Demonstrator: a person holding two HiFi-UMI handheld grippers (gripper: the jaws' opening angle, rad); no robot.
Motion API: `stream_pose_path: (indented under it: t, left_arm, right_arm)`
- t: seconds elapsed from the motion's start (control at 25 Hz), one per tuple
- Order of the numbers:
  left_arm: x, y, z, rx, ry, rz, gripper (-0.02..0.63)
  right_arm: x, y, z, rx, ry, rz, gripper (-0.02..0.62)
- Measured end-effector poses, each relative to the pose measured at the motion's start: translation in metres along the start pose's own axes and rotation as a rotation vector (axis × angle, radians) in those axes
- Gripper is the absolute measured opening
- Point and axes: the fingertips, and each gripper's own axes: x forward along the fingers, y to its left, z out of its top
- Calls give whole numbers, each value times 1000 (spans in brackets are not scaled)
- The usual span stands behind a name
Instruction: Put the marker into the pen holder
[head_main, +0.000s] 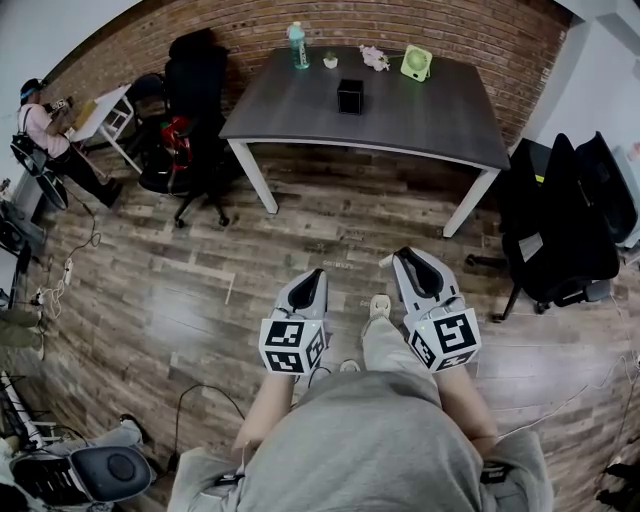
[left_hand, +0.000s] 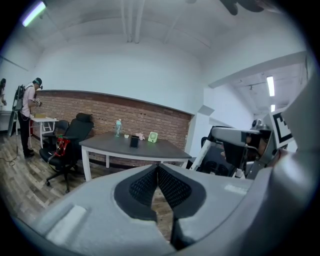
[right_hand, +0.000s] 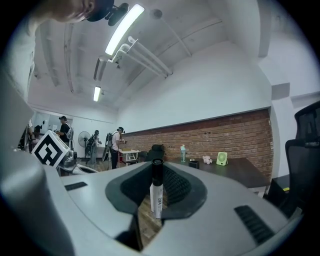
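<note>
**Grip state.** R gripper (right_hand: 157, 176): jaws pinched the marker (right_hand: 157, 194) at mid-barrel. The marker stood upright with its long axis vertical, crosswise to the jaws. Black cap was up and the white barrel end hung below the pads. L gripper (left_hand: 158, 172): jaws pressed together at the tips, nothing between them.

**Layout, head view.** Both grippers sat low centre of frame over the floor (head_main: 180, 300), L at left, R at right. The holder (head_main: 350, 96), a small black box, stood on the table (head_main: 440, 130) at top centre, well apart from both grippers.

**Key relation.** In the R gripper view the holder showed just right of the marker cap, i.e. ahead of the jaws and far off. R carried the marker, so R is the working hand and L looks idle.

**Next move (est.).** Close on the table, bring the marker over the holder, keep the axis vertical and lower the barrel end in first. The holder's opening couldn't be made out at this range.
</note>
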Motion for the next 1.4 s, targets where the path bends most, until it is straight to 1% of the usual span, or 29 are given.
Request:
stream_pose_path:
  t: [0.24,0.4,0.56,0.72,0.88,1.2,1.4]
  left_arm:
    - [38,13,10,-7,2,24,18]
    - [70,21,19,-7,5,23,18]
    - [105,23,24,-5,3,24,18]
    - [144,32,32,4,10,21,18]
    - [179,39,48,8,11,20,18]
    - [236,52,82,-6,5,57,18]
    - [264,60,92,-19,2,82,18]
  right_arm:
    - [34,-28,-1,-12,3,16,64]
    - [61,-52,0,-11,0,18,64]
    - [85,-80,-2,-32,-11,31,64]
    - [116,-108,-2,-35,-17,21,66]
    - [146,-135,2,-29,-16,27,64]
    - [200,-183,19,-37,-14,67,64]
    - [228,-203,21,-33,-17,95,64]
